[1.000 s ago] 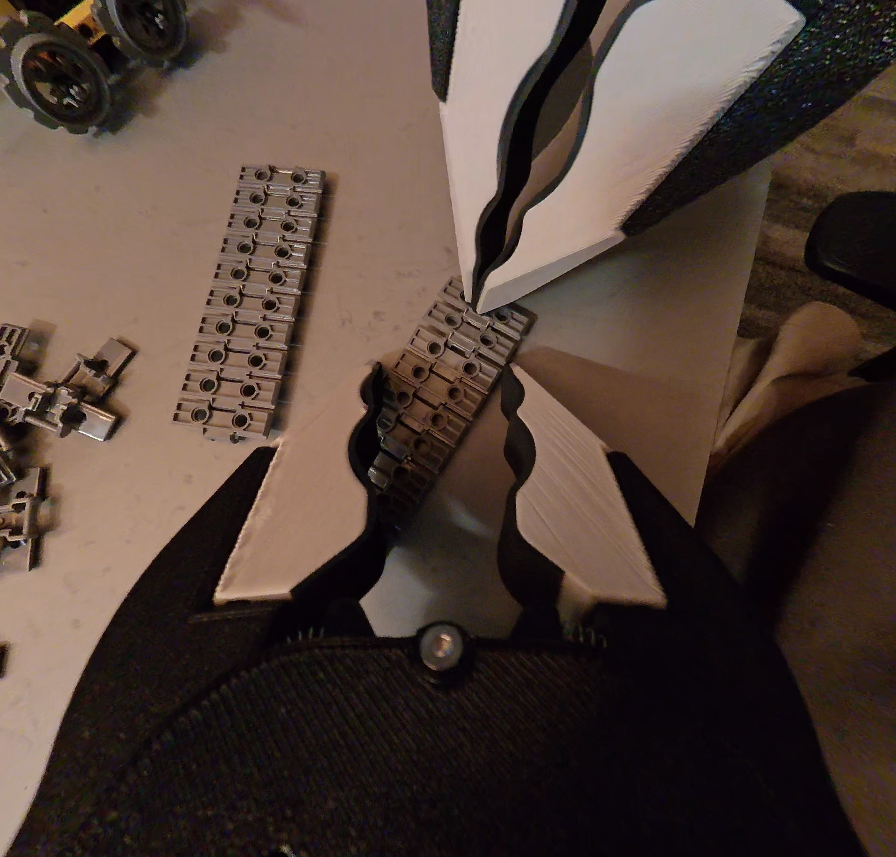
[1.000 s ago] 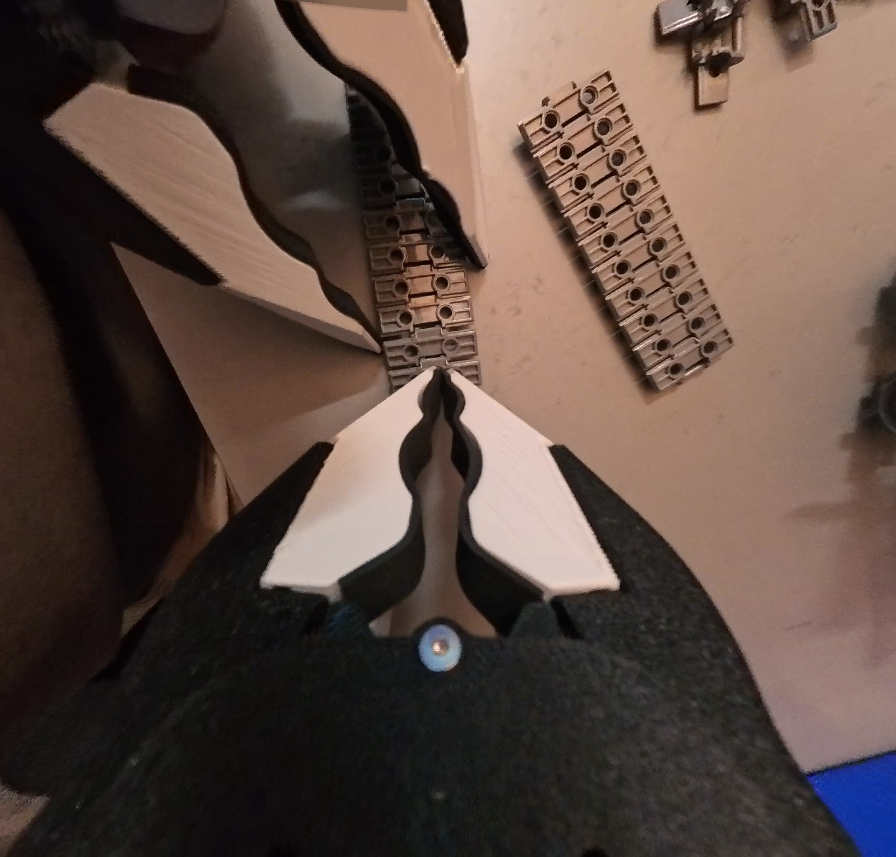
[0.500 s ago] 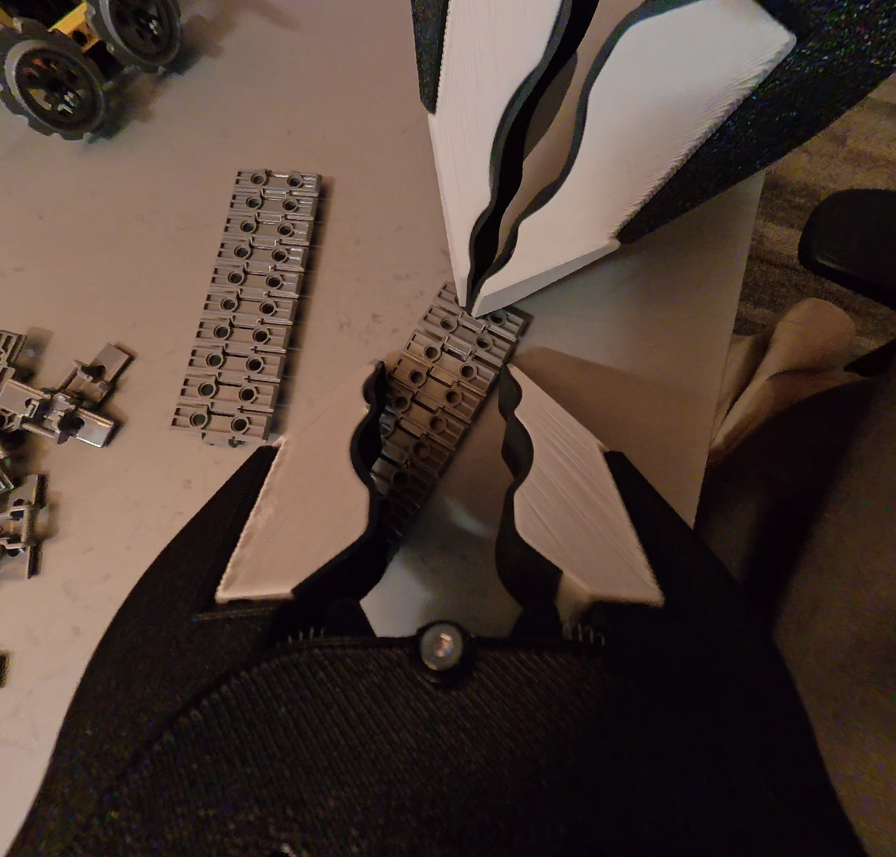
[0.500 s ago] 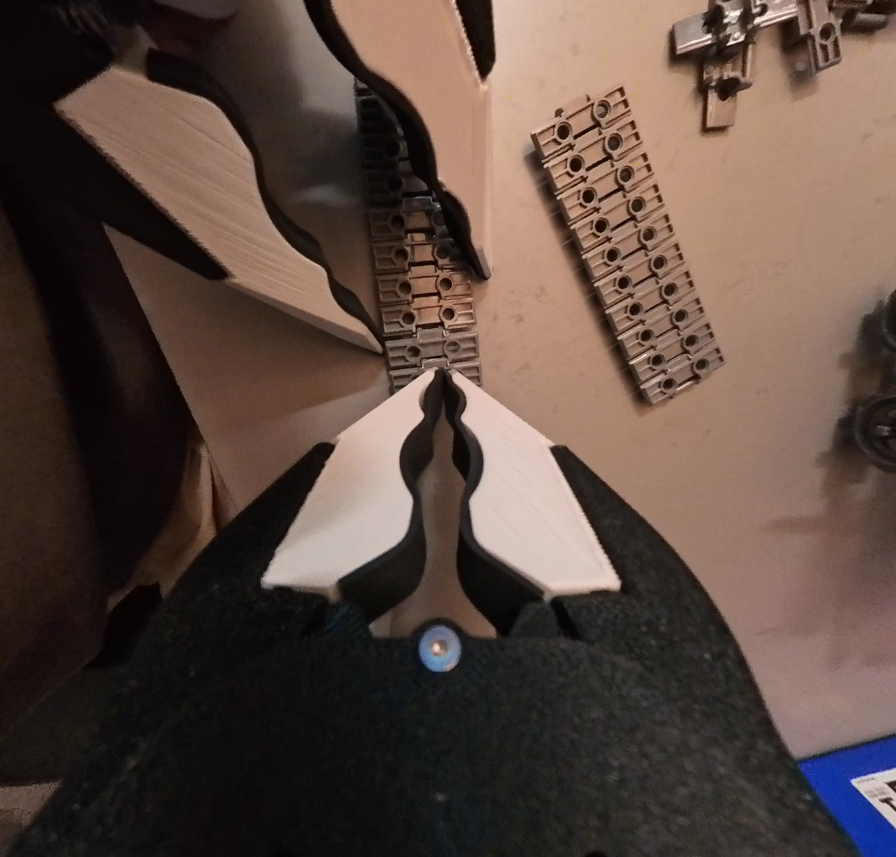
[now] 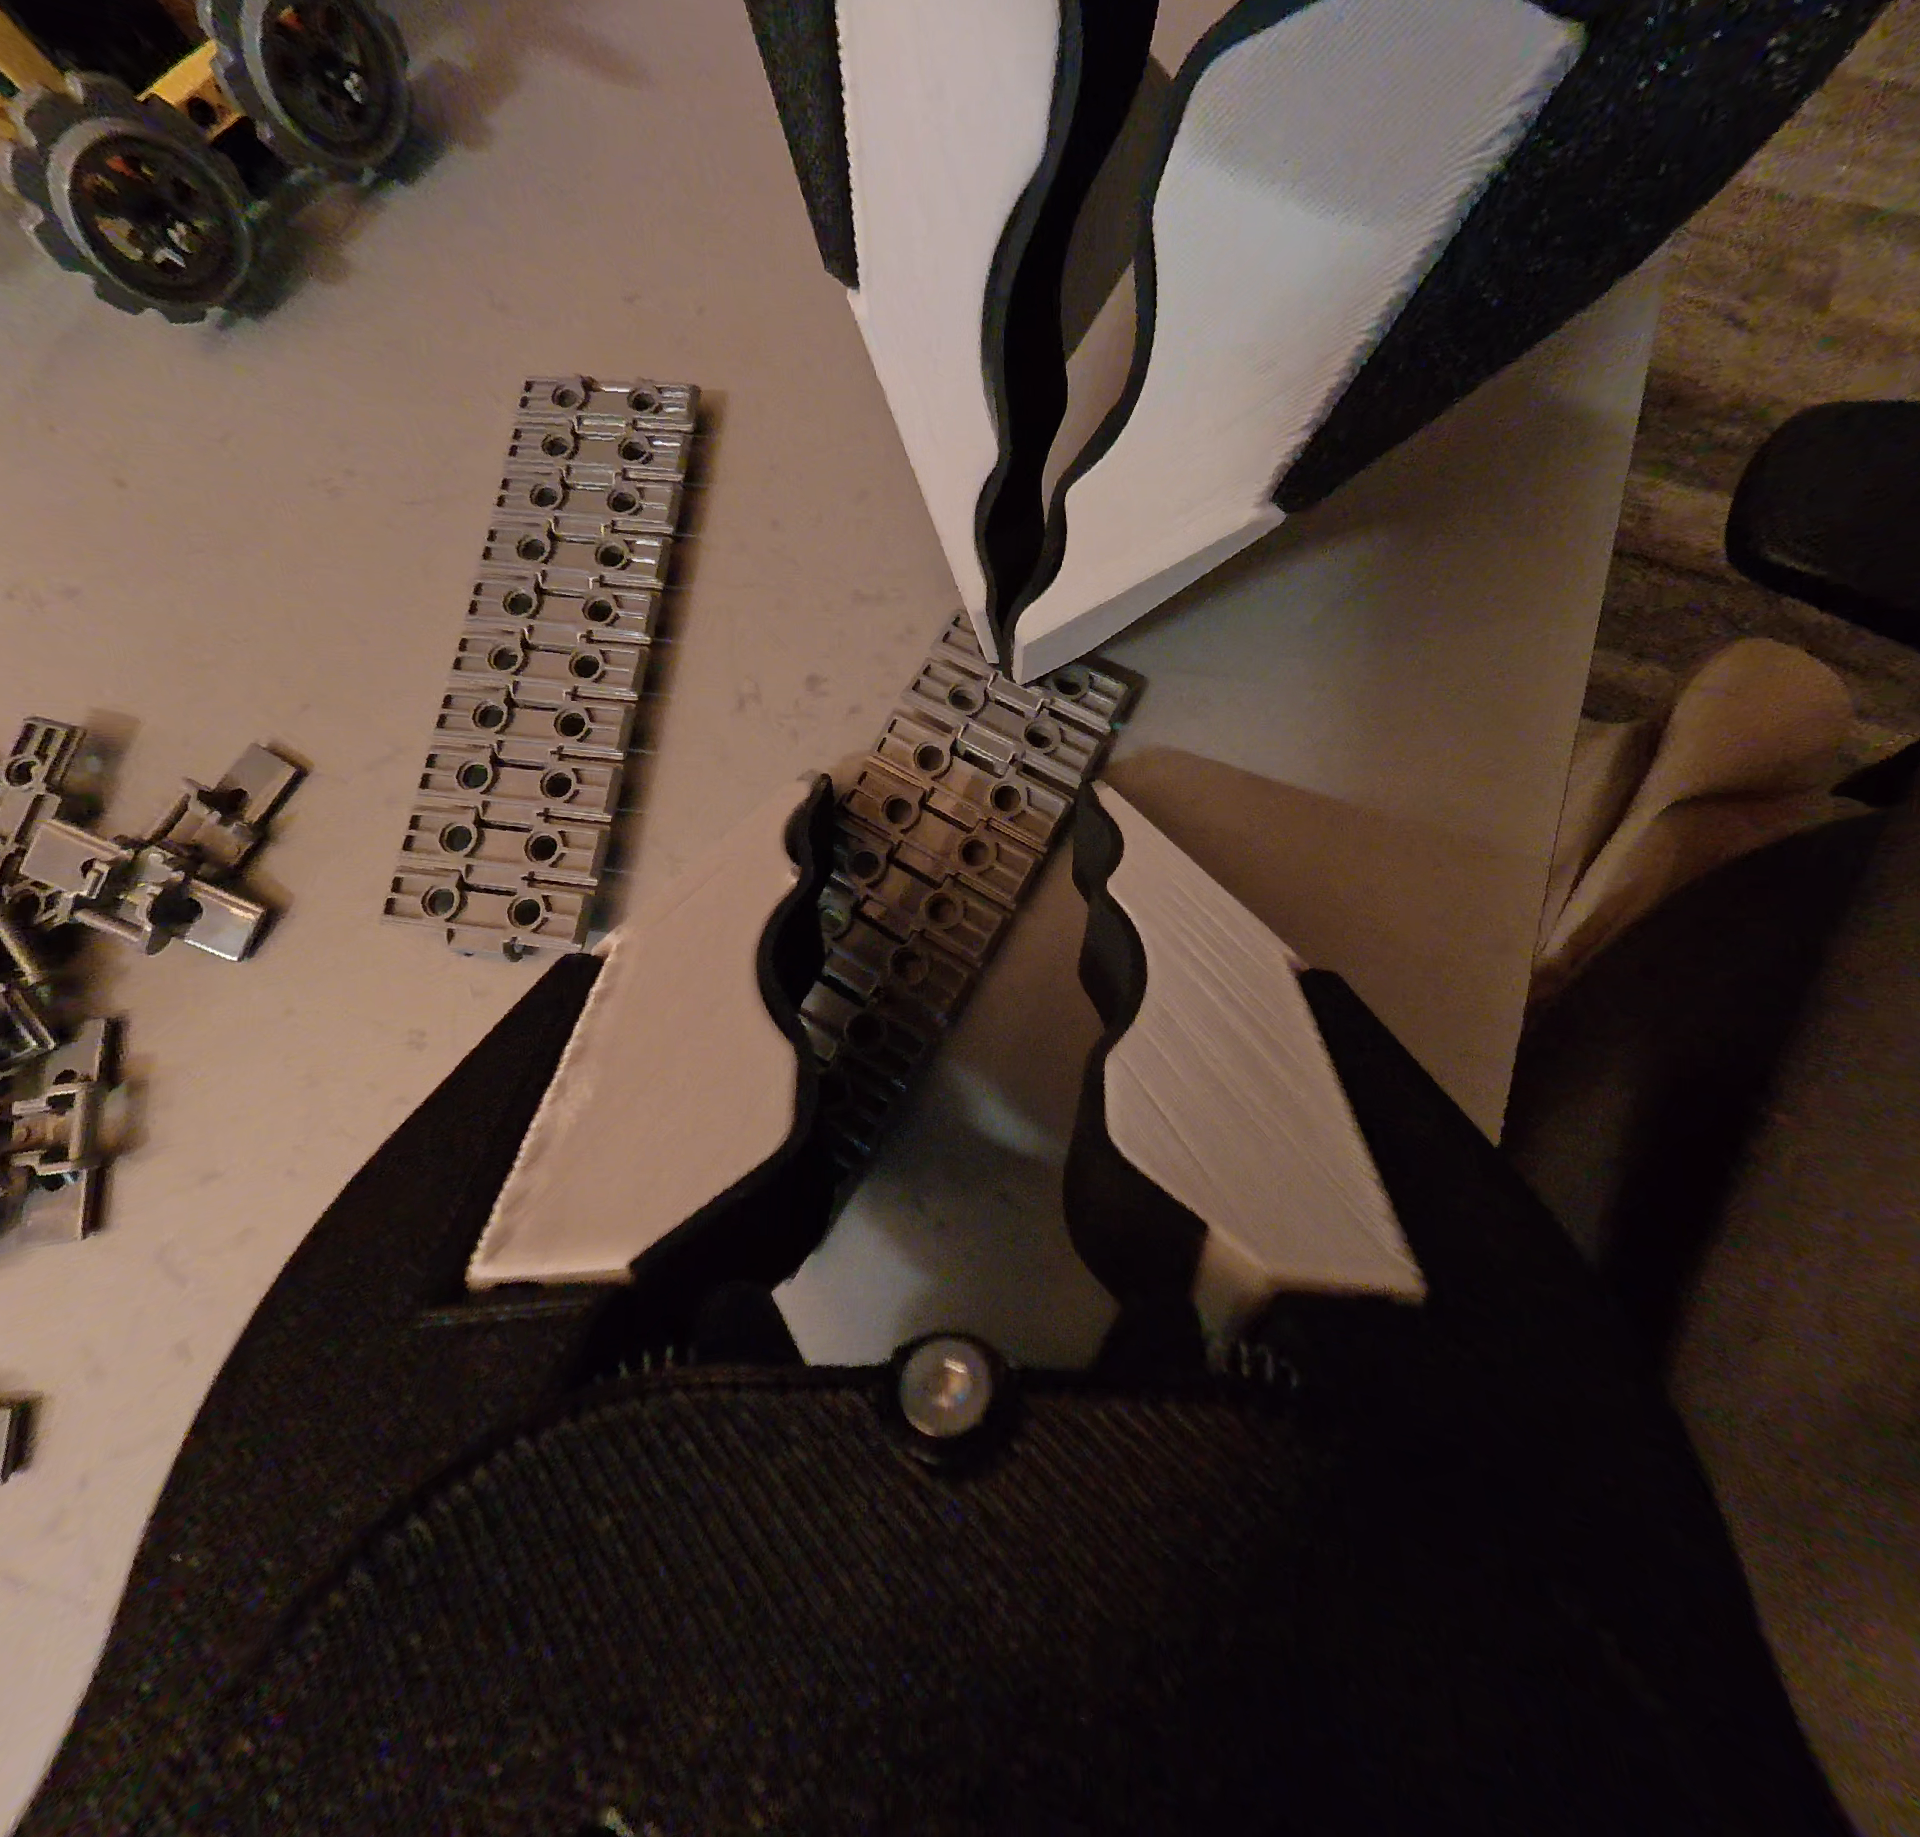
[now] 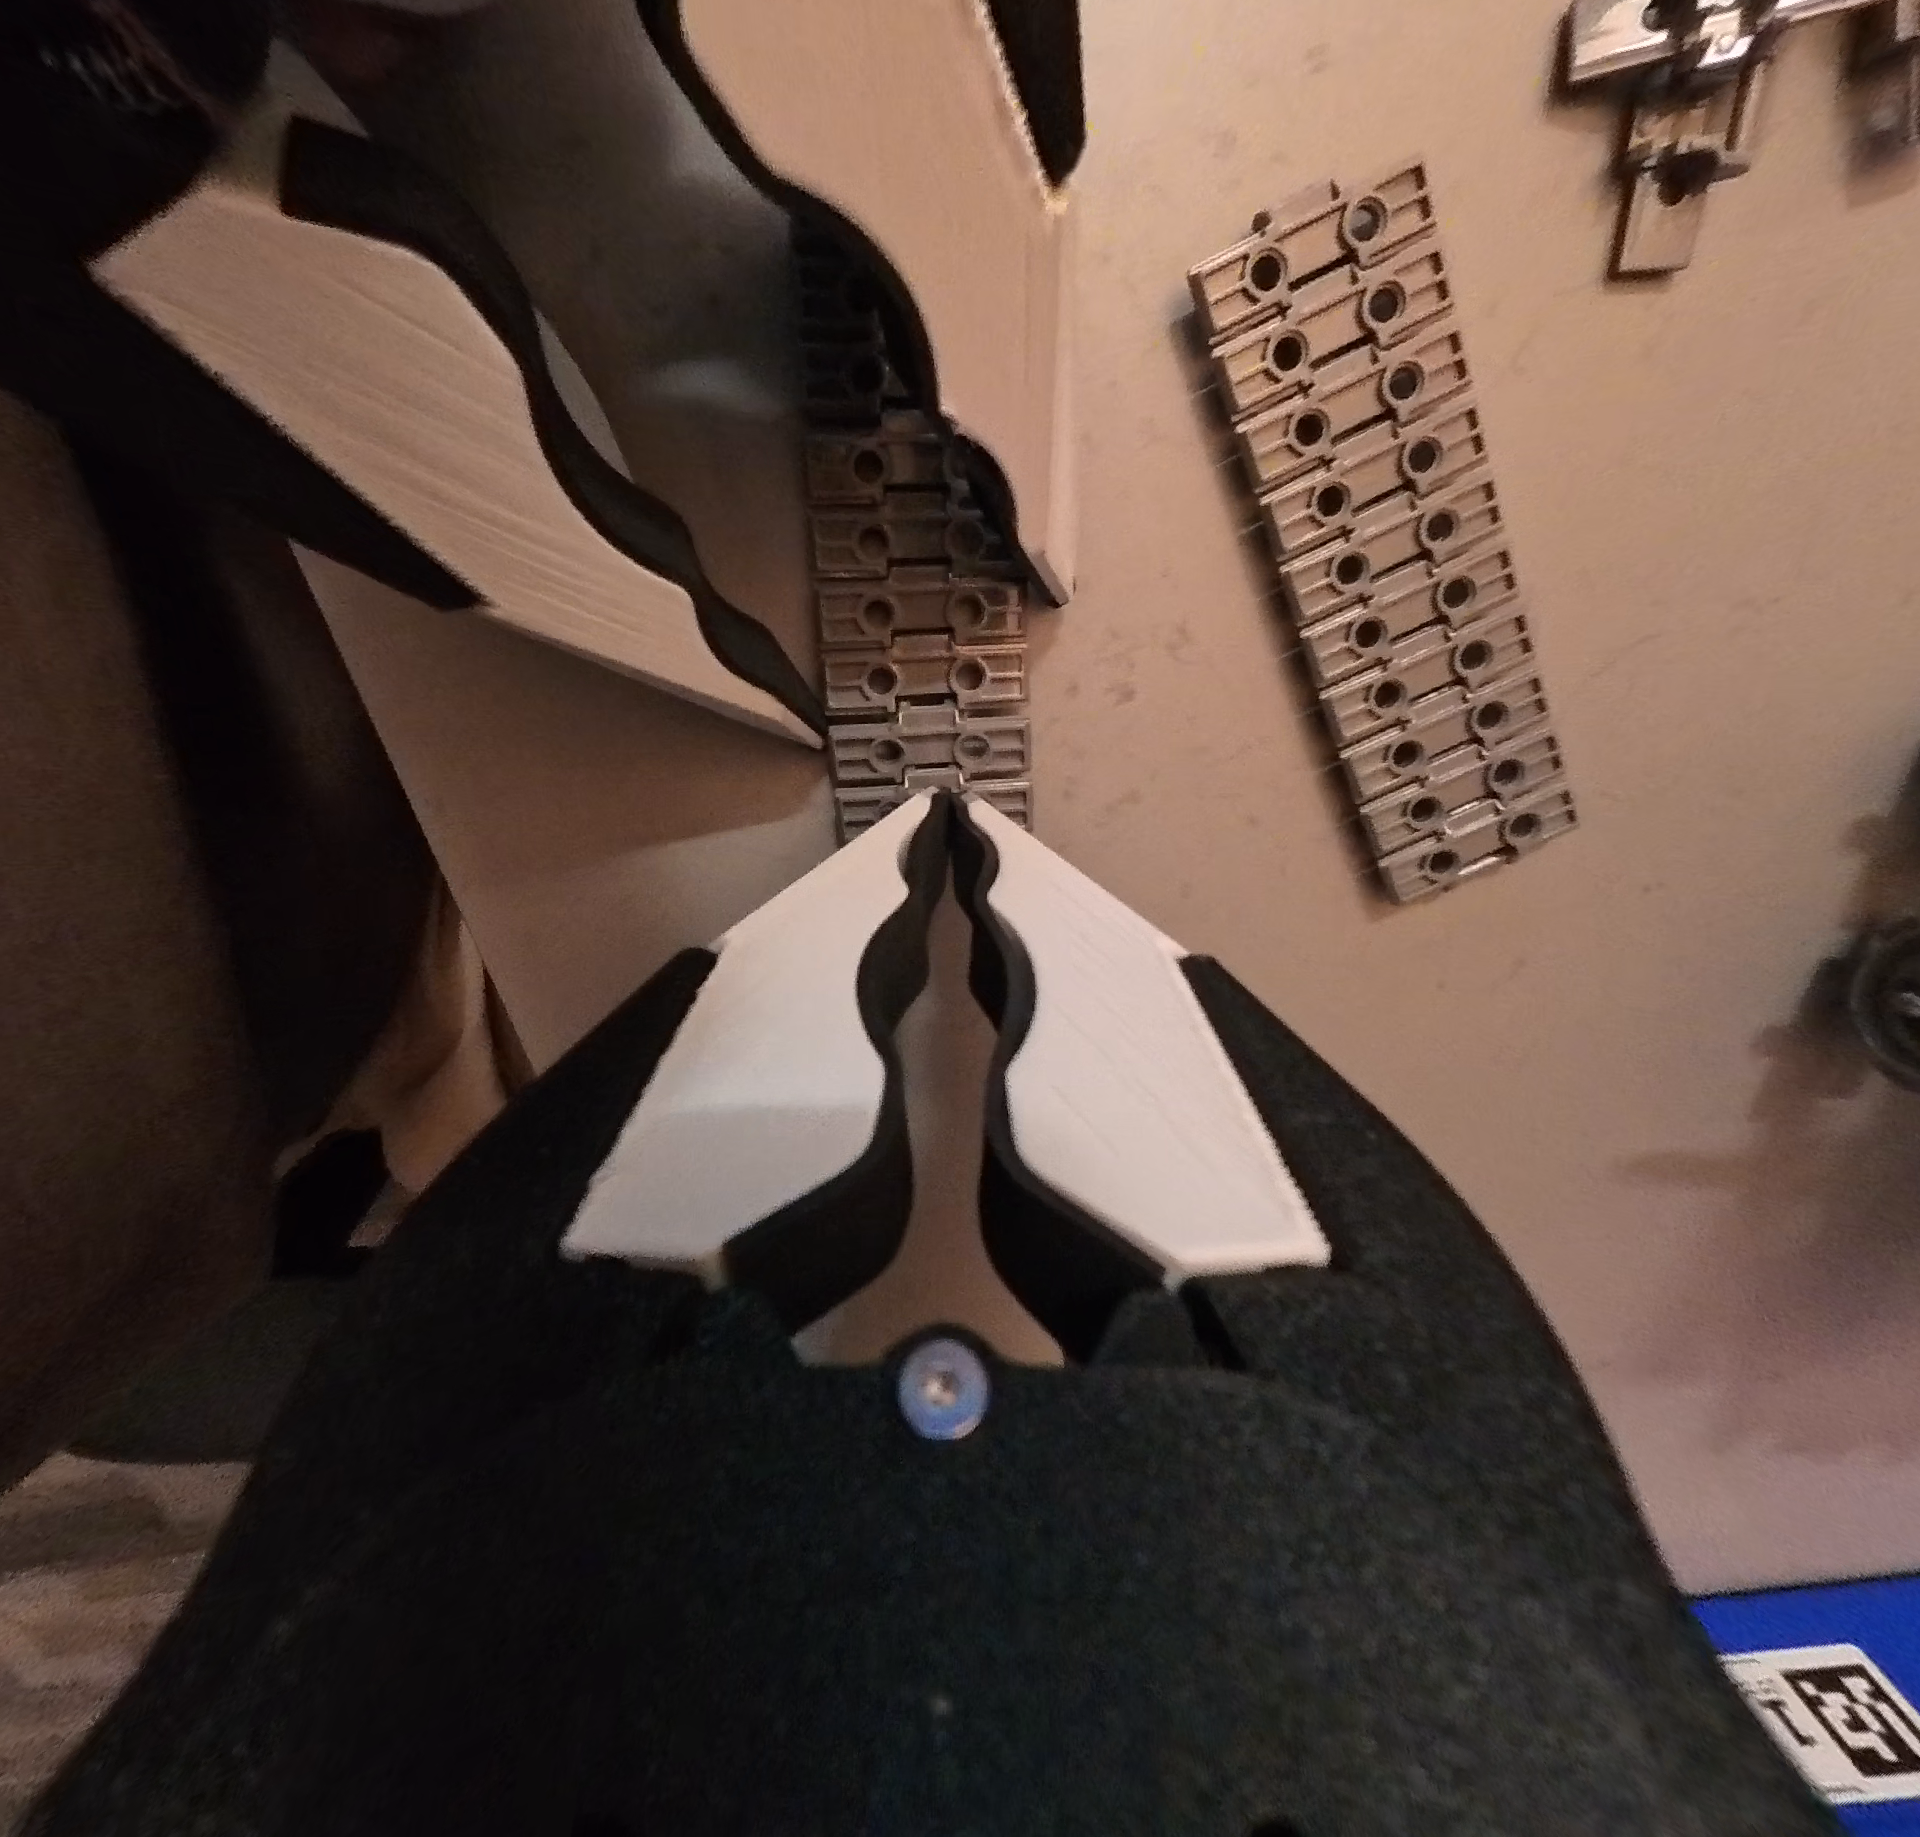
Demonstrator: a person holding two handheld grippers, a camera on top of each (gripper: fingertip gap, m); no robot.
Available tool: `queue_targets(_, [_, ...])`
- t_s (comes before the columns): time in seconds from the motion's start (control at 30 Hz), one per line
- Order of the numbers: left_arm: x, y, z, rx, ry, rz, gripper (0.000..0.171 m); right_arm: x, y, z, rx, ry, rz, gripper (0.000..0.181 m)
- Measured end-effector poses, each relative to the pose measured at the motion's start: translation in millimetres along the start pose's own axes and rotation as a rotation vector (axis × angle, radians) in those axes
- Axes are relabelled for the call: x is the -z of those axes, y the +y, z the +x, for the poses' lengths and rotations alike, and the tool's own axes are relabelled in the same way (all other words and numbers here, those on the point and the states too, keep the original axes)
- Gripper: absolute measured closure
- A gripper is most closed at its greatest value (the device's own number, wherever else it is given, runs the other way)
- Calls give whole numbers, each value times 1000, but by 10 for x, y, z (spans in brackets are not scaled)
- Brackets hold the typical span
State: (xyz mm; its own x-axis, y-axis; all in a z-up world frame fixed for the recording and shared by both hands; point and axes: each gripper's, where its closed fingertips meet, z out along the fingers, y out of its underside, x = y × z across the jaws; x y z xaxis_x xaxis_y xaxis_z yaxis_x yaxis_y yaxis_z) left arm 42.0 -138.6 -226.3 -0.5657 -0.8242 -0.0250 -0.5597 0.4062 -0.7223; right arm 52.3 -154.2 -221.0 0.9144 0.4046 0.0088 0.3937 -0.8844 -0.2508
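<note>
two hand-held grippers work one grey track strip on desk: left hand-held gripper spread, straddling strip; right hand-held gripper pinched together, tips touching strip's end link, grasp unclear. spare track strip lies beside.

Your left claw: two white ribbed wedge fingers lined with wavy black pads, seated in a black textured printed body with a silver screw at the pivot. Your right claw matches, with a bluish-silver screw.
</note>
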Motion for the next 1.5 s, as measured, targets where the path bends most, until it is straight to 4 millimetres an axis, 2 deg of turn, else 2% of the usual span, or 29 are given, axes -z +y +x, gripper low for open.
queue_targets(0.5, [6, -2, 9, -1, 5, 5, 128, -15, -24, 17, -62, -58, 39, 181])
queue_targets(0.67, [6, -4, 6, 5, 8, 4, 129, -16, -26, 24, -15, -4, 76, 181])
queue_targets(0.8, [9, -1, 3, 7, 5, 5, 129, -15, -31, 34, 46, 103, 117, 181])
queue_targets(1.0, [10, 1, 0, 8, 3, 4, 129, -15, -37, 28, 46, 175, 159, 181])
queue_targets(1.13, [11, 4, 0, 9, 1, 4, 128, -10, -39, 24, -25, 162, 225, 181])
queue_targets(1.33, [39, 22, -7, 35, 3, 3, 120, 7, -67, 43, 16, 267, 381, 181])
queue_targets(1.4, [97, -9, 25, 98, 57, 21, 115, 25, -23, 116, 38, 321, 389, 181])
queue_targets(1.5, [232, -34, -81, 172, 70, 39, 111, 58, 99, 325, 51, 371, 398, 181])
